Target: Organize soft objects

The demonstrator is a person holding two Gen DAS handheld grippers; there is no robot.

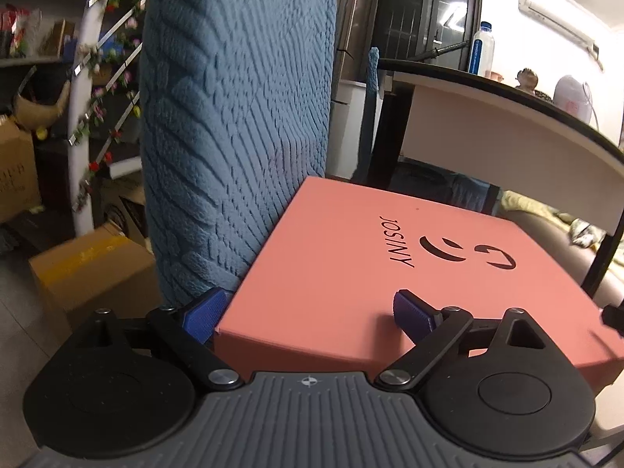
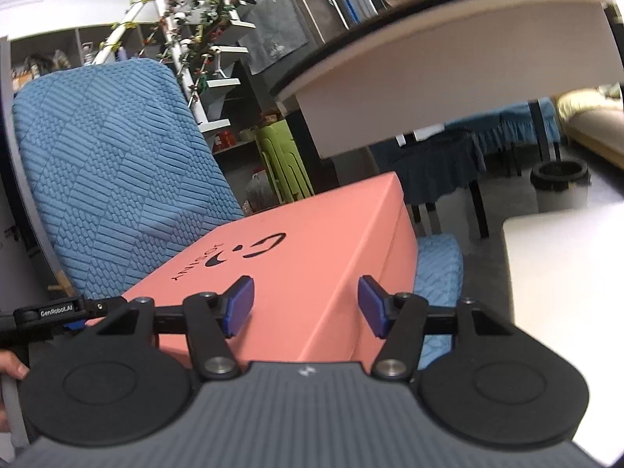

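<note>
- Hovering over the near edge of the pink box point(image 1: 390, 273), my left claw point(image 1: 308, 312) stood released, its blue pads point(image 1: 206, 314) spread wide and gripping nothing.
- My right claw point(image 2: 306, 306) was likewise released, pads apart above the box's near right corner, empty.
- I saw the box lying flat on the seat of a chair with a blue textured cover point(image 2: 113, 179); its far left side sat against the chair's upright back.
- Black lettering and a logo point(image 1: 448, 253) marked the lid.
- A desk point(image 1: 507, 117) with a dark rim stood beyond the box, carrying a clear bottle point(image 1: 482, 48).
- Cardboard boxes point(image 1: 93, 273) sat on the floor to the left.
</note>
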